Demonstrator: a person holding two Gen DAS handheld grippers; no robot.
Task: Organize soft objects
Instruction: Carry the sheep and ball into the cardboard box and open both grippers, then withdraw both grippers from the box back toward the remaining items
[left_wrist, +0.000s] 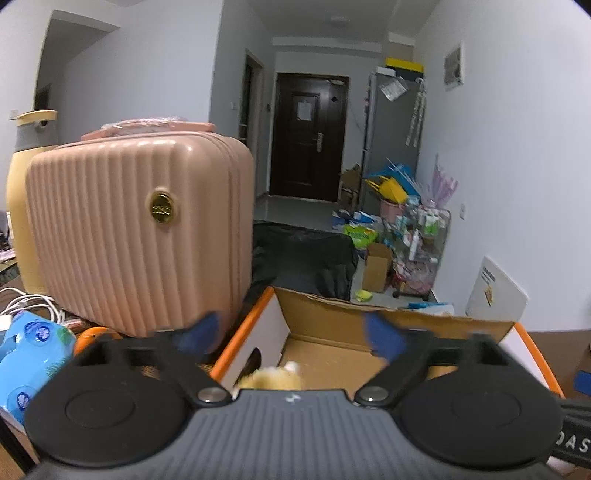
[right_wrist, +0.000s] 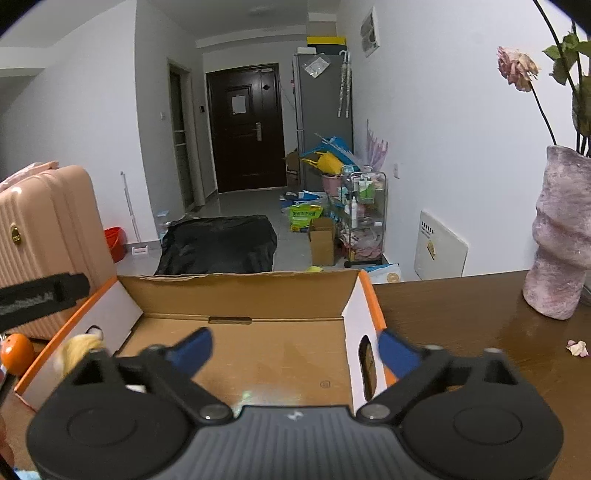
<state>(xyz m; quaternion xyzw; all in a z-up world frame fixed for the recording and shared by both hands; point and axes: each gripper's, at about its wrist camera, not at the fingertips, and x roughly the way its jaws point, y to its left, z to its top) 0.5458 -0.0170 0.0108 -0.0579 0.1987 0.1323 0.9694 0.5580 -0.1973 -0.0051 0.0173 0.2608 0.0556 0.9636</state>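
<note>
Left wrist: tongs (left_wrist: 291, 338) (spread wide) above cardboard box (left_wrist: 325, 314).

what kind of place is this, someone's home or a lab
Most likely a lived-in apartment, not a lab. A dark entry door ends a hallway, a fridge stands beside it amid floor clutter, and a pink suitcase and vase of dried flowers sit on the wooden table.

The box (right_wrist: 240, 354) was plain brown corrugated cardboard, matt inside, with smooth white outer panels edged in orange. Beside it the suitcase (left_wrist: 136, 236) was ribbed hard plastic, glossy pink, with a shiny gold metal badge. The desk (right_wrist: 480, 332) was dark polished wood, reflective. The vase (right_wrist: 561, 236) looked rough and chalky, the toy (right_wrist: 79, 349) fluffy yellow plush.
</note>
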